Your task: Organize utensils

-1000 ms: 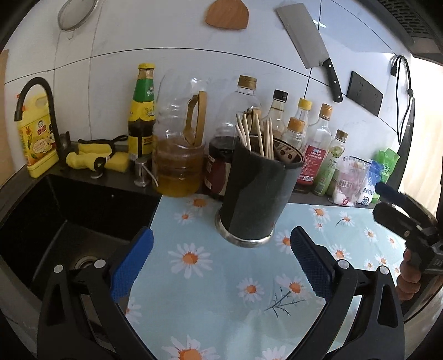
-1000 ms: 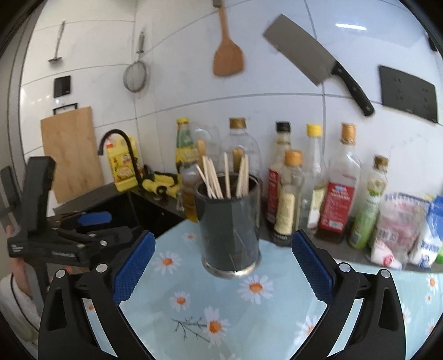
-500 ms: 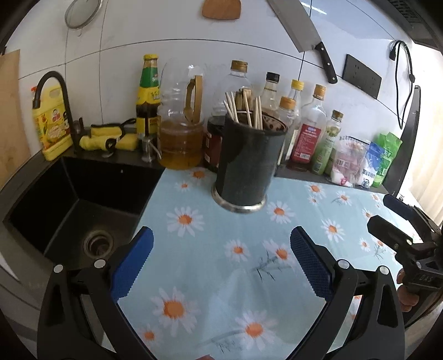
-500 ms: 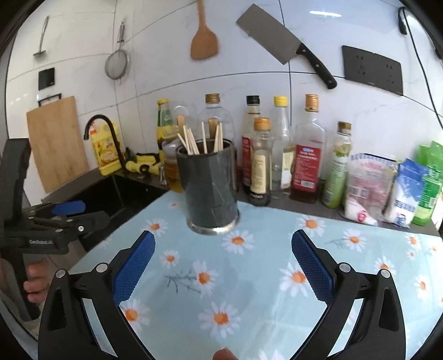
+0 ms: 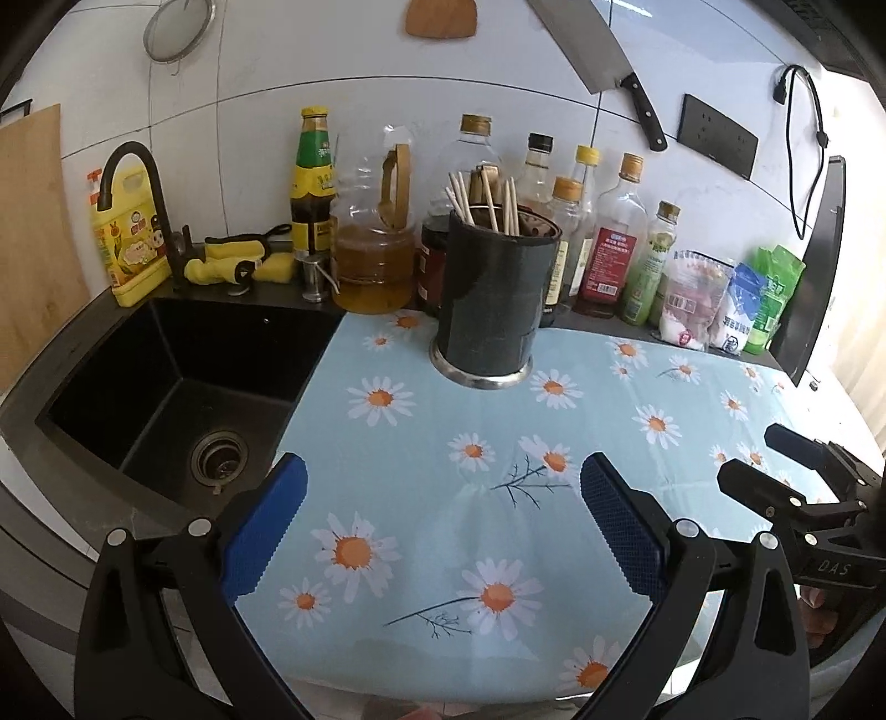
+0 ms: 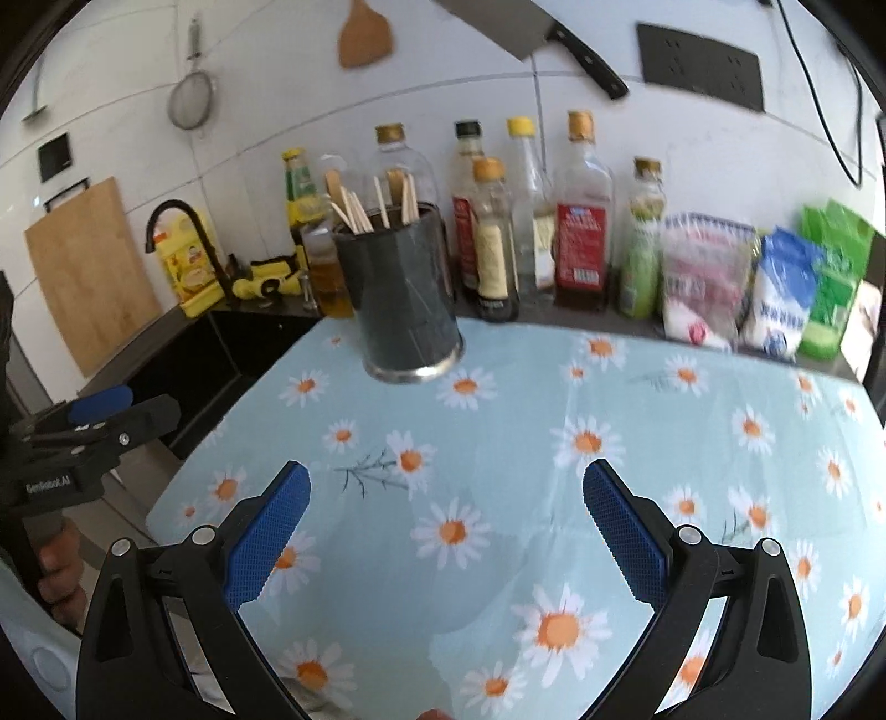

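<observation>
Several wooden chopsticks (image 5: 482, 199) are seen standing upright in a dark cylindrical utensil holder (image 5: 493, 302) with a metal base, which is set at the back of a light blue daisy-print mat (image 5: 443, 471), close to the mat's rear edge. Directly behind the holder a row of oil and sauce bottles (image 5: 609, 243) is lined up against the white tiled wall, with a large jug of amber oil (image 5: 374, 243) to its left and sealed bags (image 5: 714, 299) to the far right. A black sink (image 5: 166, 399) with a curved black tap (image 5: 138, 188) is located left of the mat, and a yellow detergent bottle (image 5: 130, 238) is placed behind the tap. On the wall above, a cleaver (image 5: 603, 61), a wooden spatula (image 5: 440, 19) and a strainer (image 5: 177, 27) are hung, and a wooden board (image 6: 88, 271) is propped at the left. The left gripper (image 5: 443, 531) is held over the front of the mat, its blue-padded jaws spread wide with nothing between them, well apart from the holder. The right gripper (image 6: 443, 531) is likewise held released over the mat, empty, with the holder ahead and to its left.
</observation>
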The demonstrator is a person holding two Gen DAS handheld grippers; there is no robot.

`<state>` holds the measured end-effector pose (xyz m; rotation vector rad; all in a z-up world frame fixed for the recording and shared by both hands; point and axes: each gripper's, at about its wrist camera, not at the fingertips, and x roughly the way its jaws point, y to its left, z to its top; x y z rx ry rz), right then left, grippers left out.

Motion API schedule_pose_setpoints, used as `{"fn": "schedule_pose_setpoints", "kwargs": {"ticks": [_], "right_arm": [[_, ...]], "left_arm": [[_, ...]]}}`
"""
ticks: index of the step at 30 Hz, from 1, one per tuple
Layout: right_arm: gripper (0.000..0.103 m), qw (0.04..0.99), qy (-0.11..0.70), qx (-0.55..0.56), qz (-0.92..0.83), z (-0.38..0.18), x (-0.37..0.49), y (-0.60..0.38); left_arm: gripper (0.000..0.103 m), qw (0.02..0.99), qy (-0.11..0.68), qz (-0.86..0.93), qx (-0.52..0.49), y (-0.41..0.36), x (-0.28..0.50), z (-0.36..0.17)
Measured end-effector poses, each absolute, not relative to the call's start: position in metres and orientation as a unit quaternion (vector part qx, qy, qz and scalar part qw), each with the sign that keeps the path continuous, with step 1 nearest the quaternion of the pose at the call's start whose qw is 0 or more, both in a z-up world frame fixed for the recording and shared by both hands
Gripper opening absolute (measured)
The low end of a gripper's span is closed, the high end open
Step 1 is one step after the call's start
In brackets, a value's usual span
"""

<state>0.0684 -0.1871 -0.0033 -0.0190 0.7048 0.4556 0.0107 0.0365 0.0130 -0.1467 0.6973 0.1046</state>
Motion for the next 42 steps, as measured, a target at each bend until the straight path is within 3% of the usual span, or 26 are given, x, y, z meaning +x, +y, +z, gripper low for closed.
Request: {"fn": "schedule_pose_setpoints", "kwargs": {"ticks": [42], "right_arm": [[0.095, 0.913, 0.335, -0.058, 0.226, 0.003, 0.064, -0.195]], "left_arm": [[0.097, 0.927, 0.361, 0.058, -0.081, 0.019, 0.005, 0.016]]}}
